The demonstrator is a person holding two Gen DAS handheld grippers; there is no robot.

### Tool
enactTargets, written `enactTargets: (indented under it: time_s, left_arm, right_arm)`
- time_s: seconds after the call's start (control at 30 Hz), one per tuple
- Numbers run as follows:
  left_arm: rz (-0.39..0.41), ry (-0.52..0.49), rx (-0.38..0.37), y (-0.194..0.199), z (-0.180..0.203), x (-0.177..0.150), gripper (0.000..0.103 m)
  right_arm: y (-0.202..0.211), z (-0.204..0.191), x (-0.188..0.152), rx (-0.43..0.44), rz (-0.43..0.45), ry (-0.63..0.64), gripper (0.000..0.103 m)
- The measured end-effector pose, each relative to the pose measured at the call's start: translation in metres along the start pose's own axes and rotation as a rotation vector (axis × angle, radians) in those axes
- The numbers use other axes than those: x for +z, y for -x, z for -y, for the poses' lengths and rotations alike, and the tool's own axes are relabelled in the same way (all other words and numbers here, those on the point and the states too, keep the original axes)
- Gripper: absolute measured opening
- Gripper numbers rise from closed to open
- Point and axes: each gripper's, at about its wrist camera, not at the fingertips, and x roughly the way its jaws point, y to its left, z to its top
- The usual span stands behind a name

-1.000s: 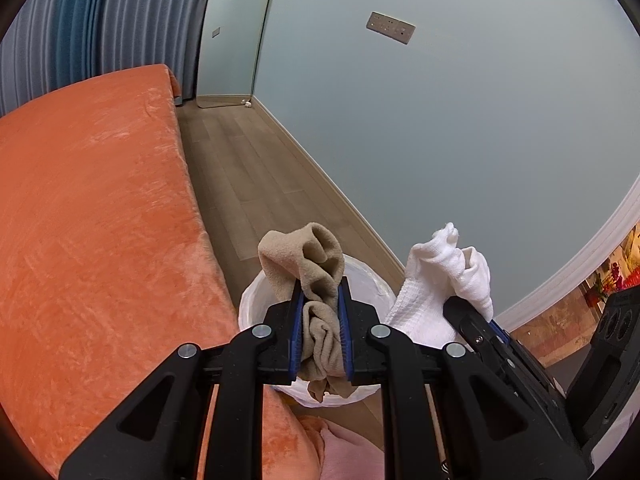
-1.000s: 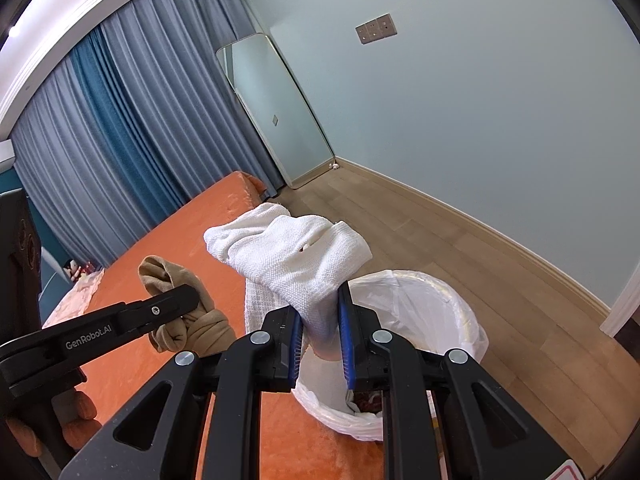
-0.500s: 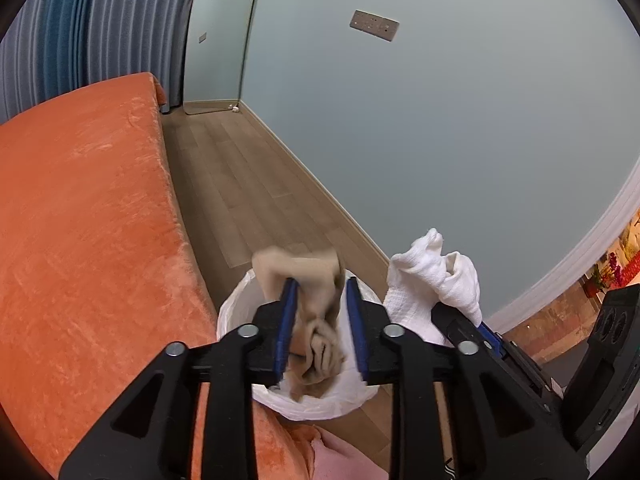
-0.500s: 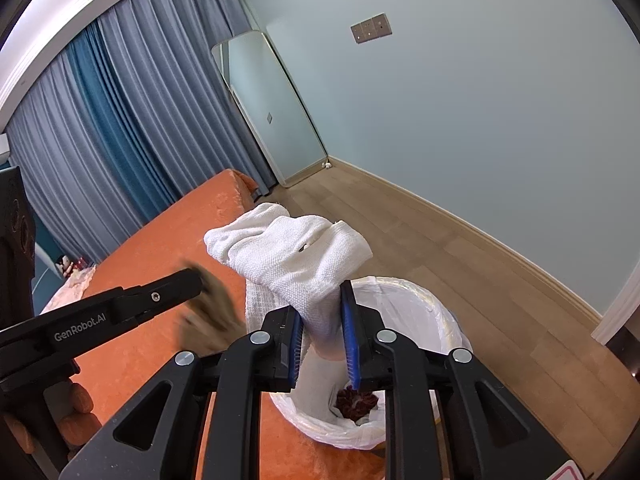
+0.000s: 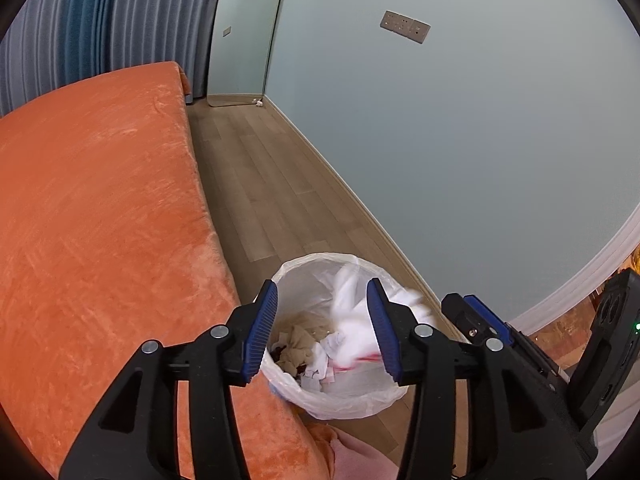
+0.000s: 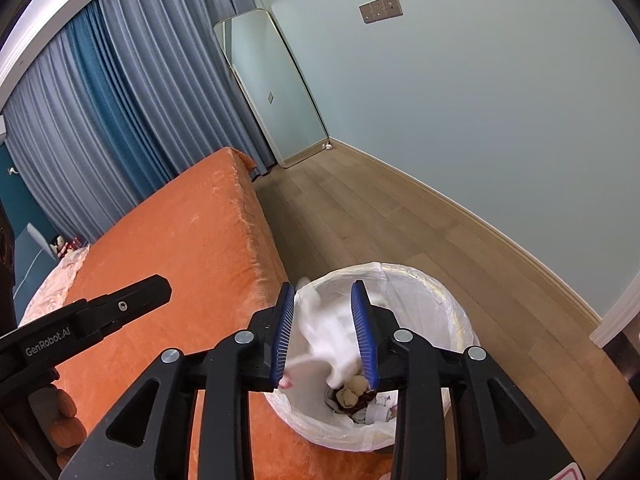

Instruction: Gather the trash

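A waste bin (image 5: 320, 260) lined with a white bag stands on the floor against the bed. My left gripper (image 5: 323, 284) hangs over it, its jaws opening with nothing between them. The beige cloth (image 5: 298, 344) lies inside the bin on scraps of paper. My right gripper (image 6: 322, 286) is also above the bin (image 6: 440, 292), its jaws opening. The white cloth (image 6: 332, 332) is a blur between them, loose and dropping into the bag; the left wrist view shows the white cloth (image 5: 352, 312) at the bin's right side. One left finger (image 6: 132, 300) reaches in from the left.
An orange bed cover (image 5: 100, 220) fills the left side, touching the bin. Wooden floor (image 5: 260, 184) runs between bed and pale blue wall (image 5: 440, 140). A leaning mirror (image 6: 276, 92) and blue curtains (image 6: 100, 100) stand at the far end.
Both grippers have opened. The beige cloth left the left jaws and fell into the bin. The white cloth slipped out of the right jaws and is falling. Both hands sank slightly toward the bin.
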Motion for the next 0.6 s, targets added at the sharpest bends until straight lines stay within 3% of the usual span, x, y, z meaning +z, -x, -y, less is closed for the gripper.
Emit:
enactTargets:
  time_s: [0.13,0.23,0.6]
  left_arm:
    - [0.004,-0.001,0.018,0.006,-0.006,-0.005,0.044]
    - [0.015,-0.009,0.029,0.012,-0.007,-0.008,0.044]
    - [0.044,-0.028,0.075,0.033,-0.012,-0.018,0.051]
  right_arm:
    - [0.004,-0.003,-0.001,0.002,-0.002,0.004,0.031]
    - [0.007,-0.004,-0.001,0.0,0.0,0.012,0.038]
    - [0.019,-0.017,-0.005,-0.01,-0.005,0.074,0.038]
